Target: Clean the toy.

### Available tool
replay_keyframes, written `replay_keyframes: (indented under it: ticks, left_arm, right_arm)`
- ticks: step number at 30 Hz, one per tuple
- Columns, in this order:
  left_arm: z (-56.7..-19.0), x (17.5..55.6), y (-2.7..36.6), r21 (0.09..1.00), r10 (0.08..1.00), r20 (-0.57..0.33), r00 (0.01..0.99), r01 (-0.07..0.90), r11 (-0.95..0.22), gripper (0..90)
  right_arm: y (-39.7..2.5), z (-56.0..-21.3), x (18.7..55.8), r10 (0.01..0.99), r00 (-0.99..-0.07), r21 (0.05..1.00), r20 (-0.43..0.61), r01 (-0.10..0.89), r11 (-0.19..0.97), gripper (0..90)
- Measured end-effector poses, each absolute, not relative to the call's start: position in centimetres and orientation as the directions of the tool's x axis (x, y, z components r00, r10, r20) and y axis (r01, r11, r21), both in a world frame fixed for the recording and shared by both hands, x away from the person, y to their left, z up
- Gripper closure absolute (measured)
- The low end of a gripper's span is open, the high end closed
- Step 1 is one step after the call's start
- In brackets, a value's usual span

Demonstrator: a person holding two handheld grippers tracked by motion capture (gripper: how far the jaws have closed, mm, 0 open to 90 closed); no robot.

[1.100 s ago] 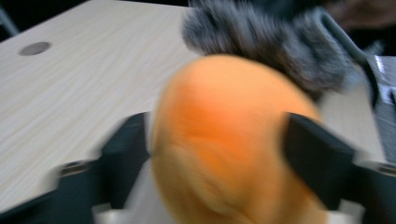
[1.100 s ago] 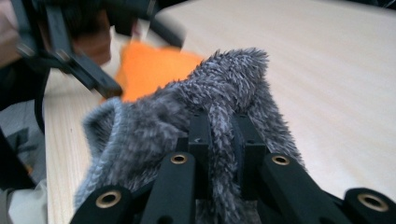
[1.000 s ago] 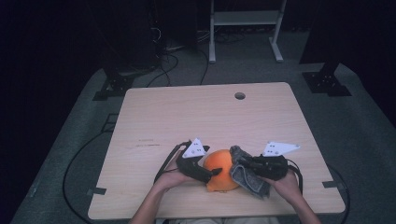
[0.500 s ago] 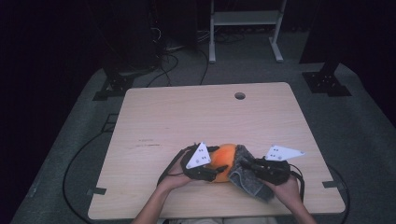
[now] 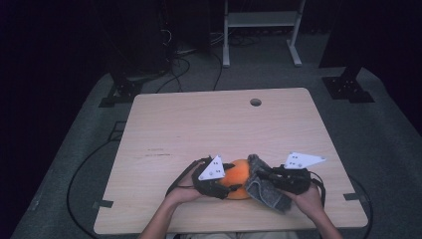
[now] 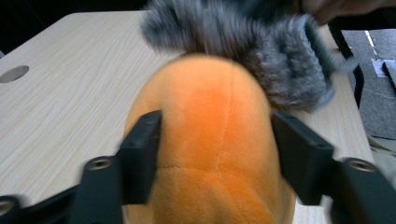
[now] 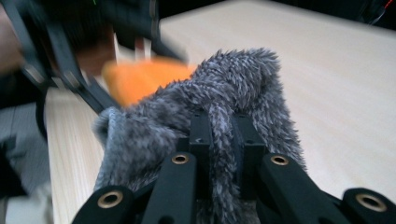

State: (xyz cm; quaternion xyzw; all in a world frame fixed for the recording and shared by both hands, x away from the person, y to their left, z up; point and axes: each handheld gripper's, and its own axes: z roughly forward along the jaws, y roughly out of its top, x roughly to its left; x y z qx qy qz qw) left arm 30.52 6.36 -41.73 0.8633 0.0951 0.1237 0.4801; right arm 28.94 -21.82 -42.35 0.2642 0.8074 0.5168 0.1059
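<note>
Orange plush toy (image 6: pixel 210 140) sits between your left gripper's (image 5: pixel 215 180) jaws: they're spread wide around its body, both inner faces against the fabric, so it's held but only by squeeze on soft stuffing. In the high view the toy (image 5: pixel 238 178) is at the near edge of the table (image 5: pixel 199 124), between your two hands.

Right gripper (image 7: pixel 219 135) has its jaws nearly closed on a thin fold of the grey furry cover (image 7: pixel 224 98). That cover (image 6: pixel 261 51) is draped over the far end of the toy, touching it.

Risks from here, as I judge them:
- The pinch on the fur is small. Pull hard and the fold slides out of the jaws, and you lose the cover.
- The toy is round and squashy. If the two grippers pull apart off-axis, it can roll or pop out of the left jaws.
- You're close to the table's near edge. Anything that slips likely drops into your lap or onto the floor.
- Both gripper views are blurred, so I can't tell how deep the fur sits in the right jaws.

Keep the pull in line with the toy.
</note>
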Motion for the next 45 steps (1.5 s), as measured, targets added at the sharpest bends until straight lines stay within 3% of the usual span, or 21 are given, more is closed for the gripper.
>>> replay_keyframes:
  ticks: [2,3,5,7,9,10,12,15,16,20,27,30,32,36,40,45]
  left_arm:
    - [-41.7,31.0,6.2,0.837,0.339,0.066,0.939,0.133,-0.531,11.9]
    - [-41.9,31.2,6.1,0.827,0.335,0.042,0.941,0.155,-0.540,10.0]
    - [-42.5,31.1,5.8,0.832,0.321,0.032,0.947,0.153,-0.533,17.1]
    - [-42.2,30.7,5.6,0.846,0.323,0.094,0.942,0.095,-0.525,32.7]
    - [-41.9,30.4,5.4,0.863,0.318,0.170,0.933,0.015,-0.505,38.7]
    - [-41.8,30.3,5.3,0.855,0.306,0.222,0.926,-0.034,-0.517,39.0]
    - [-42.0,30.8,5.4,0.852,0.294,0.222,0.930,-0.039,-0.521,35.4]
    - [-42.5,31.8,6.4,0.880,0.335,0.083,0.938,0.089,-0.466,18.7]
    - [-42.5,31.9,6.8,0.893,0.351,0.042,0.935,0.122,-0.432,17.2]
    - [-42.6,32.1,7.8,0.894,0.365,-0.001,0.931,0.164,-0.416,27.2]
    - [-42.8,31.4,7.3,0.879,0.323,0.056,0.945,0.107,-0.465,31.6]
    - [-42.8,31.2,7.1,0.875,0.293,0.066,0.954,0.087,-0.477,31.9]
    - [-42.7,31.2,7.2,0.875,0.294,0.052,0.955,0.098,-0.474,30.7]
    - [-42.5,31.7,7.7,0.878,0.305,0.002,0.952,0.144,-0.455,25.6]
    - [-42.6,31.5,7.6,0.873,0.289,0.020,0.957,0.124,-0.471,26.9]
    - [-42.5,31.6,7.8,0.871,0.283,0.015,0.959,0.126,-0.475,26.9]
  right_arm:
    - [-21.4,-42.5,28.6,0.531,-0.842,0.891,0.101,0.314,0.328,80.0]
    - [-21.3,-42.4,28.3,0.529,-0.844,0.889,0.088,0.306,0.340,80.0]
    - [-21.4,-42.2,28.1,0.529,-0.845,0.886,0.080,0.303,0.350,80.0]
    - [-21.7,-42.1,28.1,0.542,-0.838,0.883,0.066,0.302,0.359,80.0]
    - [-22.3,-41.6,28.0,0.553,-0.830,0.896,0.075,0.300,0.328,80.0]
    - [-22.5,-41.3,28.0,0.558,-0.827,0.902,0.071,0.292,0.318,80.0]
    - [-22.5,-41.1,28.0,0.564,-0.824,0.907,0.053,0.276,0.318,80.0]
    - [-21.6,-42.0,28.6,0.564,-0.823,0.899,0.061,0.291,0.328,80.0]
    - [-21.3,-42.2,28.7,0.561,-0.825,0.899,0.065,0.292,0.326,80.0]
    - [-20.9,-42.4,28.9,0.550,-0.833,0.901,0.054,0.278,0.332,80.0]
    - [-23.9,-43.6,29.3,0.594,-0.798,0.860,0.101,0.370,0.351,80.0]
    - [-23.9,-42.1,28.9,0.570,-0.814,0.904,0.116,0.325,0.279,80.0]
    - [-23.0,-41.7,28.9,0.551,-0.829,0.903,0.092,0.303,0.306,80.0]
    - [-22.7,-43.0,29.5,0.541,-0.833,0.884,0.120,0.337,0.323,80.0]
    - [-24.3,-43.7,30.1,0.590,-0.797,0.851,0.130,0.395,0.346,79.9]
    - [-23.7,-42.5,29.7,0.547,-0.823,0.894,0.151,0.350,0.280,79.9]
